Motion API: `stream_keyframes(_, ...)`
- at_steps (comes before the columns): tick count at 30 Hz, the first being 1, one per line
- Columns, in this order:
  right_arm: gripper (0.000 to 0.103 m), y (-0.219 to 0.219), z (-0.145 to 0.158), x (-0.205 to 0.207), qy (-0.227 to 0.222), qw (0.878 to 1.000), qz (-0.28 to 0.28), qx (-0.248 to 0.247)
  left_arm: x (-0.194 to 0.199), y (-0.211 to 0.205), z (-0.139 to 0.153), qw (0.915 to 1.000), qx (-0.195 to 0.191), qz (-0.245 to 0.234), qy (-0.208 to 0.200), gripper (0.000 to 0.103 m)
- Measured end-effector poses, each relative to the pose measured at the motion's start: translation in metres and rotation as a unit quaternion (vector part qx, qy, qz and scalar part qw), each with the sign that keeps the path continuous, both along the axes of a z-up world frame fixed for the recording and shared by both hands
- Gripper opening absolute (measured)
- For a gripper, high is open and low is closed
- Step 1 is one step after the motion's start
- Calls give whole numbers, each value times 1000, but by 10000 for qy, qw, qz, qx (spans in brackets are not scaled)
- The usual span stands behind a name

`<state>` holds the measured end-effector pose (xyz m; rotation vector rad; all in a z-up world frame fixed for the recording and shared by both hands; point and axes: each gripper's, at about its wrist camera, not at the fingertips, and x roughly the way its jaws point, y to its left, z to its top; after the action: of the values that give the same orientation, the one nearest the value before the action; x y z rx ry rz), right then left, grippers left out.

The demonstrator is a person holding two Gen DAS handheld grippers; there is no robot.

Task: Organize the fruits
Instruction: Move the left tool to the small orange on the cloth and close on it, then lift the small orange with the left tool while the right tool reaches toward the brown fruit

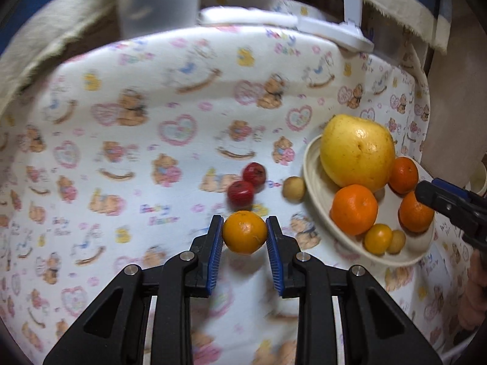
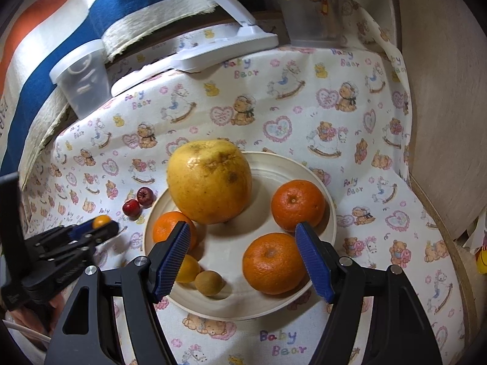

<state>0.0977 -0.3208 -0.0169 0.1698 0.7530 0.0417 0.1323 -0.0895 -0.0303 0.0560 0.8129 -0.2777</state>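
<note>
Left gripper clamps small round yellow-orange citrus w/ both pads (right gripper gapes empty): set it gently onto cream ceramic plate, in free spot.

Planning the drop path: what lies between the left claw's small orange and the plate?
Only bare cloth; the small brown fruit sits off that line, per the left wrist view.

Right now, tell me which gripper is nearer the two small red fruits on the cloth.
Left. The left gripper, fingers shut on a small orange fruit, sits just short of the red fruits. The right gripper hovers open over the plate, farther away.
</note>
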Motion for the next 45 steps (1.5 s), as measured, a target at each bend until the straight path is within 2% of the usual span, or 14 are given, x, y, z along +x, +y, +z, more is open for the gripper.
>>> stream_keyframes(3, 73, 11, 4, -6, -145, 9998, 140, -83, -12, 21, 9, 9997, -126, 66, -184, 27)
stream_keyframes(6, 66, 22, 15, -20, -486, 9982, 357, -21, -21, 38, 18, 9982, -306, 107, -502, 27)
stream_keyframes(8, 63, 31, 22, -29, -816, 9953, 502, -133, -14, 43, 19, 9982, -385, 243, -402, 27)
stream_keyframes(11, 62, 39, 31, -33, -1066, 9921, 621, -206, -13, 60, 24, 9952, -848, 384, -311, 27)
stream_keyframes(14, 56, 48, 32, -24, -951, 9918, 851, -101, -16, 70, 29, 9943, -790, 545, -469, 27)
stream_keyframes(18, 52, 73, 29, -2, -525, 9909, 1176, -398, -21, 87, 36, 9928, -798, 698, -562, 27)
stream_keyframes(20, 52, 92, 27, 15, -105, 9864, 1496, -675, -21, 93, 38, 9918, -831, 794, -559, 27)
stream_keyframes(23, 51, 117, 22, 44, 698, 9712, 2037, -1025, -21, 102, 40, 9906, -938, 840, -533, 27)
stream_keyframes(24, 51, 129, 20, 56, 1058, 9602, 2321, -1143, -22, 104, 40, 9902, -971, 862, -523, 27)
stream_keyframes(26, 51, 147, 17, 76, 1453, 9465, 2340, -1679, -20, 107, 39, 9897, -1009, 897, -470, 27)
stream_keyframes(29, 48, 171, 10, 97, 1627, 9283, 2428, -2297, -19, 107, 35, 9902, -955, 928, -424, 27)
stream_keyframes(32, 35, 185, -4, 116, 1957, 9126, 2616, -2460, -19, 108, 33, 9903, -918, 964, -405, 27)
stream_keyframes(36, 35, 197, -20, 127, 2057, 8877, 2695, -3115, -17, 112, 32, 9895, -985, 995, -351, 27)
stream_keyframes(45, 33, 196, -30, 136, 2173, 8674, 2774, -3512, -12, 109, 28, 9907, -1013, 890, -193, 27)
